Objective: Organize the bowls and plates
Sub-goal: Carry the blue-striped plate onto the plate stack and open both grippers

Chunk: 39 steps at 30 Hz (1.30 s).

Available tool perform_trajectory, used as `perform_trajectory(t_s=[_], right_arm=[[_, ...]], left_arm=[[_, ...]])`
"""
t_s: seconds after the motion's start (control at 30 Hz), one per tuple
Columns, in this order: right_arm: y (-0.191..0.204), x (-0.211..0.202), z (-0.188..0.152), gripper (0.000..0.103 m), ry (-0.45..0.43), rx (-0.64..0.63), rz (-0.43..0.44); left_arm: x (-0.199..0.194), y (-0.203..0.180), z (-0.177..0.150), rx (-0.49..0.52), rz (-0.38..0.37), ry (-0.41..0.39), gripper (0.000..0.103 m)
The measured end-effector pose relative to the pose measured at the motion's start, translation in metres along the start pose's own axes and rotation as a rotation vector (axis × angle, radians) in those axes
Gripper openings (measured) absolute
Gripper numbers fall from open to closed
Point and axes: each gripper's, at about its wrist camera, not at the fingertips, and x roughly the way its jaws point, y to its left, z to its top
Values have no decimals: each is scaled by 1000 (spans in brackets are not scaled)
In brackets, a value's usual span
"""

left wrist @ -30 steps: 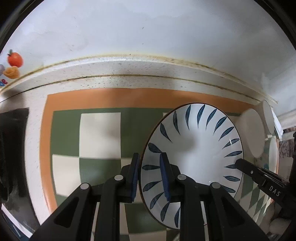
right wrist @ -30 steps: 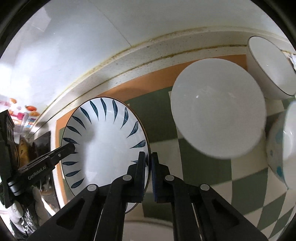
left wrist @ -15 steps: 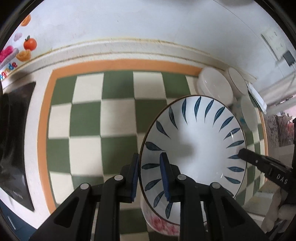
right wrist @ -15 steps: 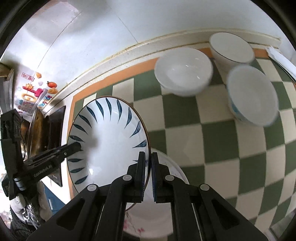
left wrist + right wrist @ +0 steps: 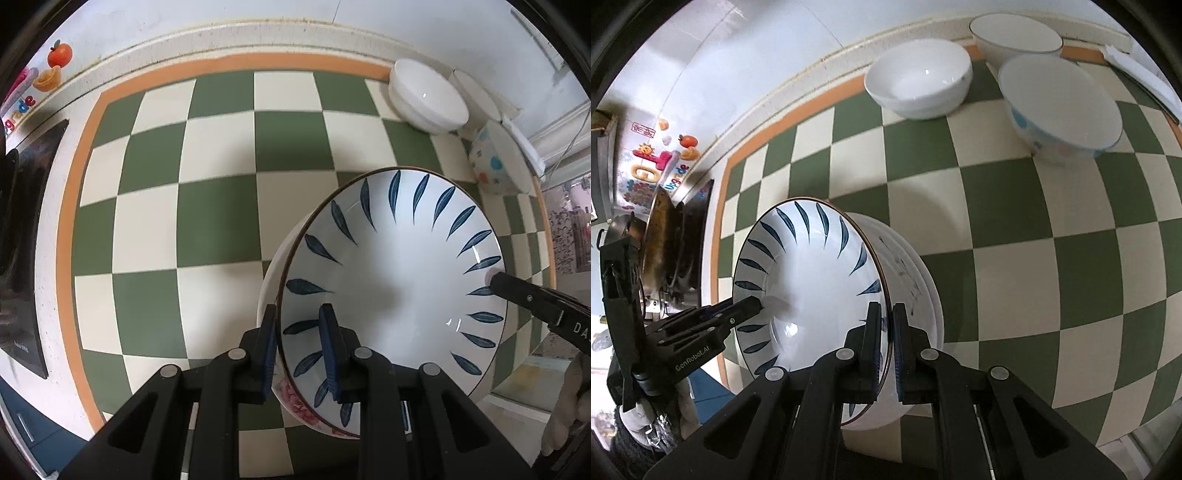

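A white plate with blue leaf marks [image 5: 399, 280] is held by both grippers, one on each side of its rim. My left gripper [image 5: 297, 347] is shut on its near rim; my right gripper [image 5: 884, 345] is shut on the opposite rim and also shows in the left wrist view [image 5: 524, 295]. The plate [image 5: 809, 288] hangs tilted just above a bowl with pink flowers [image 5: 295, 402], which sits on the checkered mat; whether they touch I cannot tell. In the right wrist view that bowl [image 5: 916, 280] shows behind the plate.
A green and cream checkered mat [image 5: 207, 192] with an orange border covers the counter. A plain white bowl [image 5: 919, 85], a second white bowl [image 5: 1015, 37] and a bowl with blue dots [image 5: 1060, 107] stand at the back. A black stove top [image 5: 26, 229] lies at the left.
Both grippers have carried the plate back from the wall and down over the flowered bowl. The back bowls now look farther away.
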Motion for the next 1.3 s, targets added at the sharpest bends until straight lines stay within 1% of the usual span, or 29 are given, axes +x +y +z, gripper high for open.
perform_trajectory(t_s=[0.2, 0.6, 0.77, 0.8, 0.87, 1.03, 1.17, 1.3], right_arm=[[-6, 15, -3, 8, 22, -7, 0], [-14, 34, 4, 8, 59, -12, -16], [-13, 37, 6, 8, 64, -21, -9], [-12, 37, 7, 8, 64, -31, -13], [-10, 38, 7, 10, 67, -38, -13], [-8, 41, 10, 10, 89, -32, -14], [-13, 45, 12, 10, 124, -8, 12], [-13, 45, 11, 10, 136, -13, 14]], left_arm=[[13, -1, -7, -1, 22, 24, 20], [20, -5, -10, -19, 37, 30, 20], [18, -2, -11, -56, 34, 20, 20], [18, 0, -10, -65, 30, 20, 22], [17, 2, -11, -87, 23, 19, 22], [15, 12, -13, -151, 0, 33, 22], [14, 18, -16, -196, -23, 43, 22], [9, 18, -21, -201, -5, 37, 22]])
